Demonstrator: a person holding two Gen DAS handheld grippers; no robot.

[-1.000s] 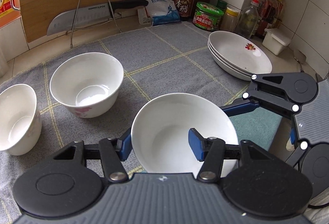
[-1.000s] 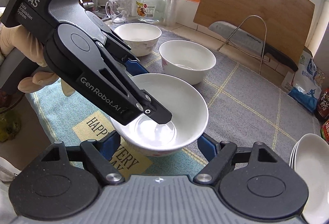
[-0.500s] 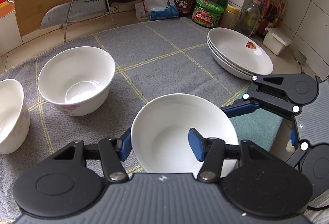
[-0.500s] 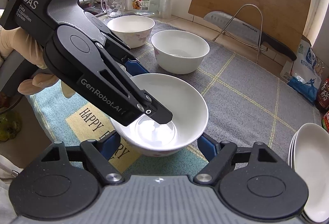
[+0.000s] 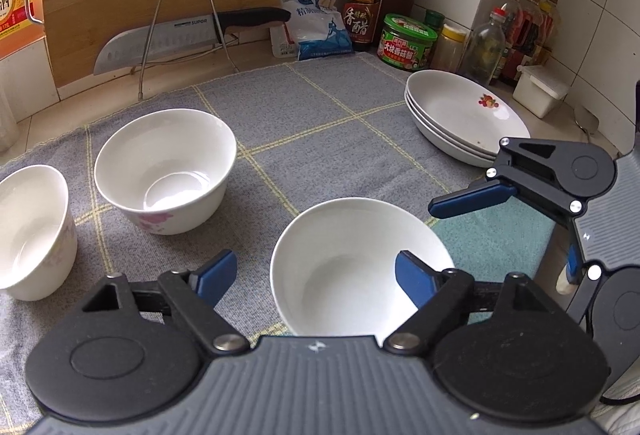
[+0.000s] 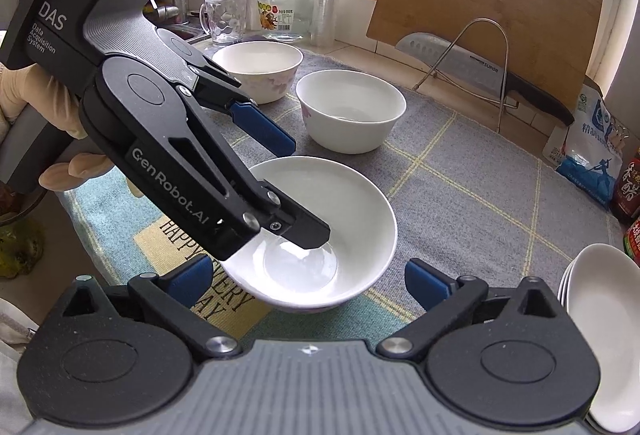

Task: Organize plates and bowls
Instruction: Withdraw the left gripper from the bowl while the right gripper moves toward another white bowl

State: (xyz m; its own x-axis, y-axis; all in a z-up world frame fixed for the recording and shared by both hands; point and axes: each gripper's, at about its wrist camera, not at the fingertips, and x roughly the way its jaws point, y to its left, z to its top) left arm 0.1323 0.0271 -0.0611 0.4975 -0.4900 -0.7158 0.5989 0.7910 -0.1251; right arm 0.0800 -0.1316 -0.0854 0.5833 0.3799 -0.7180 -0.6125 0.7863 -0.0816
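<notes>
Stacking bowls. Left gripper [image 5: 312, 271] spread wide astride near rim of white bowl [image 5: 360, 263] on the towel; right gripper [image 6: 308, 279] wide, empty. Next: regrip rim, carry toward flowered bowl [image 5: 166, 171].

Matte black two-finger left gripper [image 6: 288, 191] — blue pads, silver screws, white "GenRobot.AI" and "DAS" lettering — gripped by a beige-gloved hand [image 6: 24, 103].
</notes>
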